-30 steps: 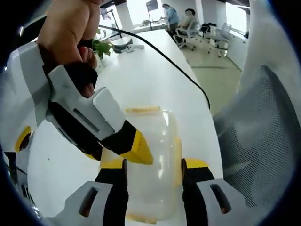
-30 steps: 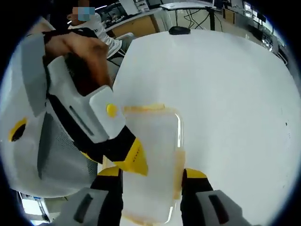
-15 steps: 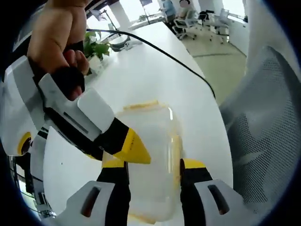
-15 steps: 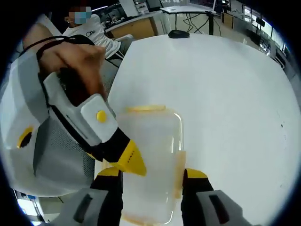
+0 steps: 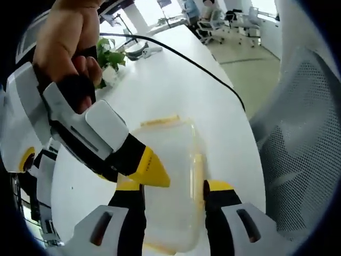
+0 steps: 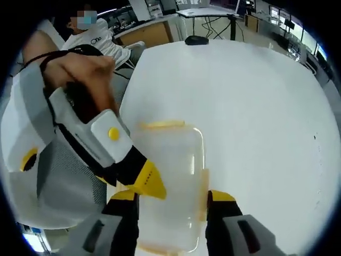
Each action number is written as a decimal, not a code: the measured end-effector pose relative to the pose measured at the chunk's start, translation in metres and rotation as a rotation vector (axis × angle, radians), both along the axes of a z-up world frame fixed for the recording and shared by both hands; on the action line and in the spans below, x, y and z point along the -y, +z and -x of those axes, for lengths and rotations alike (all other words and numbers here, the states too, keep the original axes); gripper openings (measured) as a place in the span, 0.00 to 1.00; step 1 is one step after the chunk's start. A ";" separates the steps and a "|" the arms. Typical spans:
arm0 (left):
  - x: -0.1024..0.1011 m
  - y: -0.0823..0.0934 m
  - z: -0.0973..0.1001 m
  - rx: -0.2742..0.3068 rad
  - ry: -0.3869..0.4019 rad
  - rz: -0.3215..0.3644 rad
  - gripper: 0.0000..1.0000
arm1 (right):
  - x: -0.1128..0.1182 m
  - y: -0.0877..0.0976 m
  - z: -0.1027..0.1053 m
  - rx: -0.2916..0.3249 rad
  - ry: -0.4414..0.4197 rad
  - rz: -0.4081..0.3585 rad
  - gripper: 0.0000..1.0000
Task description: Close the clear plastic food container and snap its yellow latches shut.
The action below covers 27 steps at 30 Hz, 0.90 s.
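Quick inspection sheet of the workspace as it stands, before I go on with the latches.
Surface: white table, bare around the job.
Job's things: clear plastic food container, lid on; yellow latches along its edges, whether snapped cannot be told.
Clutter: green potted plant, dark computer mouse, both far off.
Grippers: left tongs and right tongs straddle the container from opposite ends, open.
Cables: black cable crosses the table.
Surroundings: grey mesh chair, office desks, seated people.
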<state>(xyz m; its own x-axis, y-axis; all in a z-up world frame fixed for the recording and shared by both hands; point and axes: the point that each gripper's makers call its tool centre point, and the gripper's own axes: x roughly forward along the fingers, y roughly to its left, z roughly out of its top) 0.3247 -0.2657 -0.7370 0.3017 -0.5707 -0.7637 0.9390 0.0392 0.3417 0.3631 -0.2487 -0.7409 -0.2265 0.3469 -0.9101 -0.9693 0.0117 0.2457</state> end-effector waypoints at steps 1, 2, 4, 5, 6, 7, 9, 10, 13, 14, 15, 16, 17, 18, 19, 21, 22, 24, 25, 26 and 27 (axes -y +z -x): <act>0.002 0.001 0.002 -0.025 0.008 0.027 0.41 | 0.000 0.001 0.000 0.005 -0.009 -0.009 0.49; 0.003 0.005 0.002 -0.061 0.019 0.064 0.41 | 0.000 0.002 0.000 0.010 -0.030 -0.025 0.49; 0.002 0.007 0.000 -0.085 0.033 0.085 0.41 | -0.001 0.003 -0.001 0.038 -0.034 -0.068 0.49; 0.003 0.006 0.001 -0.080 0.029 0.077 0.41 | -0.002 0.005 -0.001 0.051 -0.033 -0.089 0.49; 0.002 0.007 0.000 -0.080 0.025 0.077 0.41 | -0.002 0.005 -0.001 0.059 -0.034 -0.103 0.49; 0.003 0.007 0.000 -0.085 0.021 0.079 0.41 | -0.001 0.006 -0.001 0.064 -0.052 -0.120 0.49; 0.003 0.008 0.001 -0.101 0.013 0.083 0.43 | 0.001 0.008 0.001 0.080 -0.058 -0.137 0.50; 0.003 0.008 0.002 -0.116 0.015 0.087 0.44 | 0.001 0.009 0.002 0.093 -0.052 -0.148 0.50; 0.005 0.015 0.003 -0.169 0.048 0.135 0.55 | 0.002 0.015 0.001 0.118 -0.085 -0.178 0.49; 0.006 0.018 0.004 -0.192 0.056 0.158 0.54 | 0.000 0.018 0.002 0.121 -0.097 -0.203 0.49; 0.005 0.020 0.004 -0.191 0.054 0.160 0.53 | -0.001 0.019 0.003 0.121 -0.101 -0.222 0.50; 0.002 0.023 0.000 -0.197 0.066 0.164 0.53 | 0.001 0.020 0.004 0.132 -0.097 -0.221 0.50; 0.002 0.024 -0.001 -0.210 0.073 0.176 0.54 | 0.000 0.022 0.005 0.136 -0.101 -0.235 0.50; 0.002 0.026 -0.002 -0.237 0.092 0.199 0.54 | -0.002 0.024 0.007 0.124 -0.125 -0.258 0.51; 0.000 0.027 -0.004 -0.243 0.110 0.202 0.55 | -0.002 0.025 0.008 0.122 -0.140 -0.265 0.54; -0.002 0.029 -0.007 -0.238 0.111 0.209 0.58 | -0.001 0.028 0.007 0.147 -0.158 -0.279 0.61; -0.005 0.031 -0.010 -0.239 0.113 0.214 0.58 | -0.001 0.030 0.007 0.161 -0.155 -0.285 0.63; -0.008 0.032 -0.013 -0.250 0.127 0.224 0.61 | 0.001 0.033 0.012 0.147 -0.167 -0.297 0.62; -0.009 0.035 -0.014 -0.267 0.134 0.242 0.62 | 0.001 0.034 0.013 0.147 -0.171 -0.305 0.62; -0.011 0.035 -0.015 -0.271 0.136 0.246 0.64 | 0.002 0.034 0.014 0.153 -0.175 -0.309 0.63; -0.013 0.037 -0.017 -0.264 0.139 0.249 0.66 | 0.003 0.034 0.013 0.162 -0.185 -0.314 0.65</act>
